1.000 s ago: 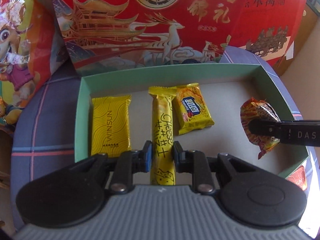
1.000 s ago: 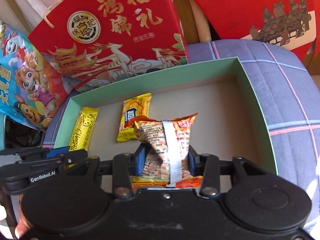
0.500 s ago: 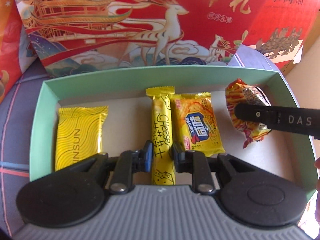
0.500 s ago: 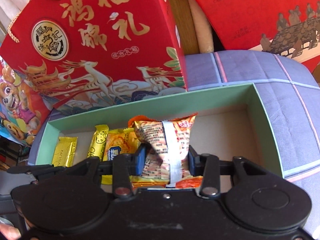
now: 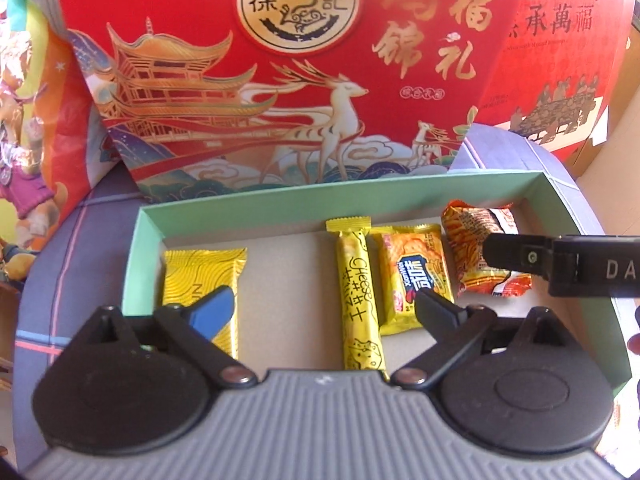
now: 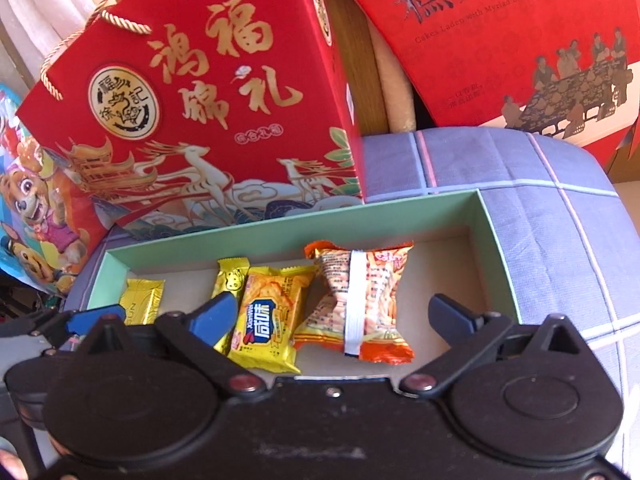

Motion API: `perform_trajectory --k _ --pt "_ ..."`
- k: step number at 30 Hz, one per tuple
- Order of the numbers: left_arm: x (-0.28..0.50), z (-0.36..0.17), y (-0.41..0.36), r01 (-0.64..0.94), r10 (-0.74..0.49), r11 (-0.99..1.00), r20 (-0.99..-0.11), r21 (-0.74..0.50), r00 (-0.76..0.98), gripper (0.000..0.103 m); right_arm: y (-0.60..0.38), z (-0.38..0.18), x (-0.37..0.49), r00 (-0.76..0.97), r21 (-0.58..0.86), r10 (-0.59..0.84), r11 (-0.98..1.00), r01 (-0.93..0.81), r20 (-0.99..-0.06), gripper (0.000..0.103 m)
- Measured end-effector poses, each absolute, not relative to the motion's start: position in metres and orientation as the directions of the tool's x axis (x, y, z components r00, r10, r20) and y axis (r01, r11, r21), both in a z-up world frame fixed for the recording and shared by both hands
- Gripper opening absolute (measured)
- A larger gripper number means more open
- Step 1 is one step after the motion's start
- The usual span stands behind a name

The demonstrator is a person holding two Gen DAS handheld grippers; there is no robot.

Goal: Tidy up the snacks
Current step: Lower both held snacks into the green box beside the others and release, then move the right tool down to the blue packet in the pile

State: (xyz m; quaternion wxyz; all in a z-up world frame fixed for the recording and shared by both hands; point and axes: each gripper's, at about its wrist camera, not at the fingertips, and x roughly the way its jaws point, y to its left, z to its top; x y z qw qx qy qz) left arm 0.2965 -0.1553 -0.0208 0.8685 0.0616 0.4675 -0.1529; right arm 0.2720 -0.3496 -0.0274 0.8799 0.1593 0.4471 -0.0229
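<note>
A shallow green box (image 5: 340,196) holds a row of snacks: a yellow WINSUN pack (image 5: 200,272), a yellow Cheese stick (image 5: 356,288), a yellow cracker pack (image 5: 412,276) and an orange crisp bag (image 5: 468,232). My left gripper (image 5: 326,310) hovers over the box's near side with its jaws opening. The Cheese stick lies flat between them, untouched. My right gripper (image 6: 334,310) is also opening, and the orange crisp bag (image 6: 360,300) rests on the box floor between its fingers, clear of both pads. One right finger (image 5: 520,258) crosses in front of the bag in the left wrist view.
A red gift bag (image 6: 200,100) with rope handles stands right behind the box. A second red box (image 6: 500,40) leans at the back right. A cartoon-printed snack bag (image 6: 28,200) sits at the left. Everything rests on a blue checked cushion (image 6: 520,184).
Both grippers went from shut to wide open. The left let go of the Cheese stick and the right let go of the orange bag; both snacks now lie in the box.
</note>
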Motion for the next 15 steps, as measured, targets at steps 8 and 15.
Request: perform_trajectory --k 8,15 --pt "0.241 0.009 -0.141 0.349 -0.222 0.937 -0.816 -0.027 0.533 0.103 -0.34 0.0 0.215 0.595 0.252 0.106 0.953 0.167 -0.797 0.103" --pt "0.184 0.018 -0.131 0.385 -0.237 0.923 -0.811 -0.016 0.534 0.103 -0.344 0.018 0.154 0.605 0.248 0.104 0.956 0.159 -0.79 0.103"
